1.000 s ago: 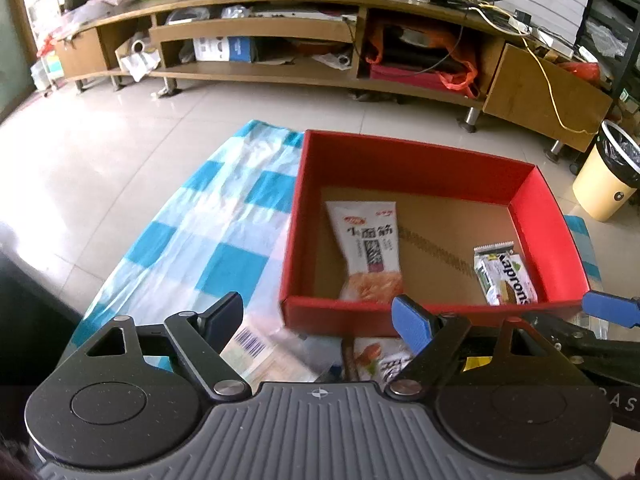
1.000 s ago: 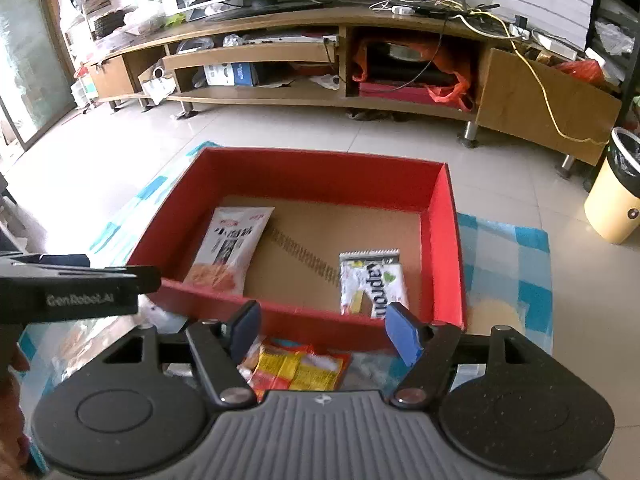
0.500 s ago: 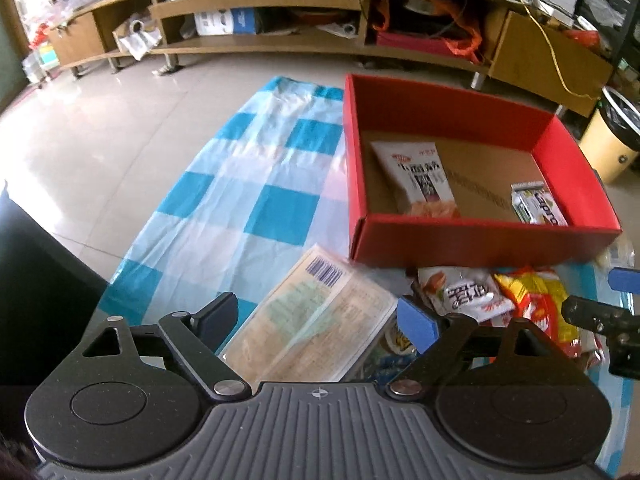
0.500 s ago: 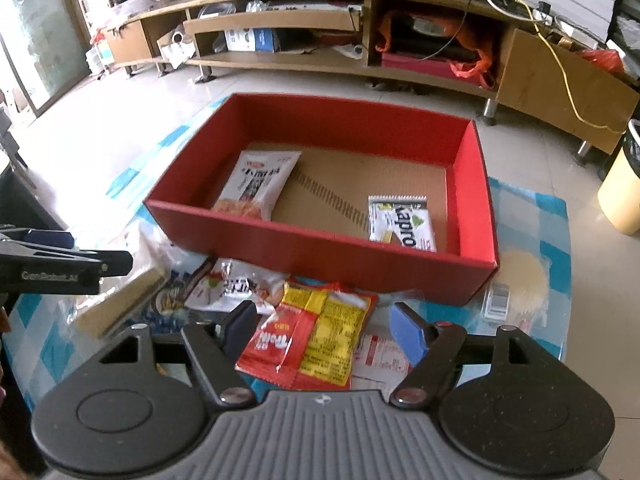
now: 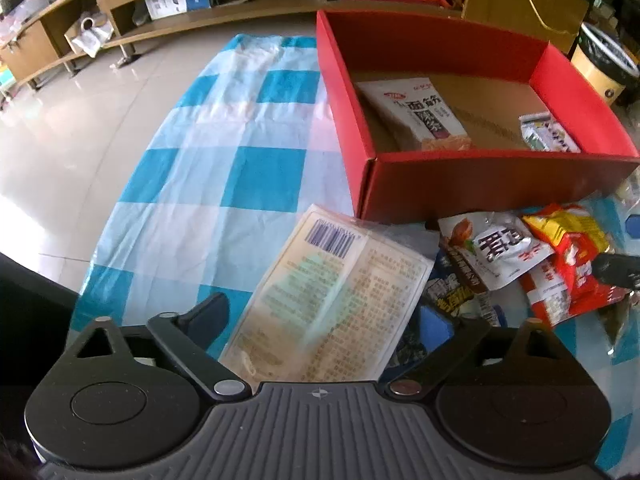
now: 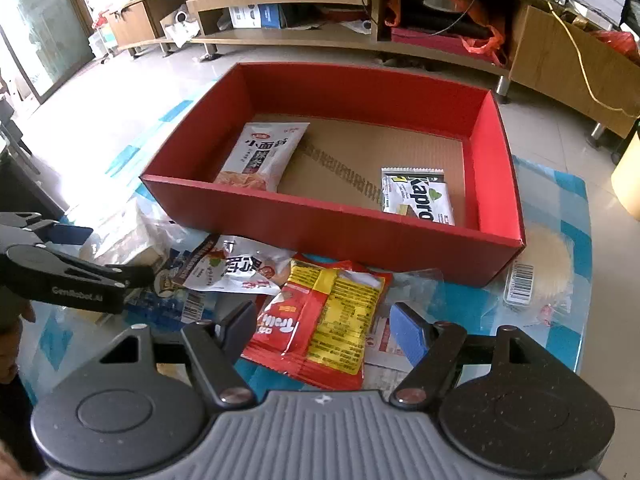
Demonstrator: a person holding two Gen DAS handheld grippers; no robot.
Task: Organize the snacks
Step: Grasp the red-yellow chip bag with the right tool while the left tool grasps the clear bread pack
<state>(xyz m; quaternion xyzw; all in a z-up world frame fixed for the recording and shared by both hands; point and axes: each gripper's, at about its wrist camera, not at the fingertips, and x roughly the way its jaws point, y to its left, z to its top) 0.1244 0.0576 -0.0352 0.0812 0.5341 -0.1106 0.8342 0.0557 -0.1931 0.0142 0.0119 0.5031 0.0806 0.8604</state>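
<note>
A red box holds a white noodle-snack packet and a Kapro wafer pack. In front of it lie loose snacks. My left gripper is open, its fingers either side of a flat beige packet with a barcode. My right gripper is open over a red-and-yellow packet. A white nut packet lies between them. The left gripper also shows at the left of the right wrist view.
A blue-and-white checked cloth covers the floor under everything. A round rice cracker pack lies right of the box. A long wooden TV cabinet stands behind, and a yellow bin at the far right.
Both grippers have pulled back from the box and dropped toward the loose snacks. The beige packet now lies between my left fingers, the red-and-yellow packet between my right ones.
</note>
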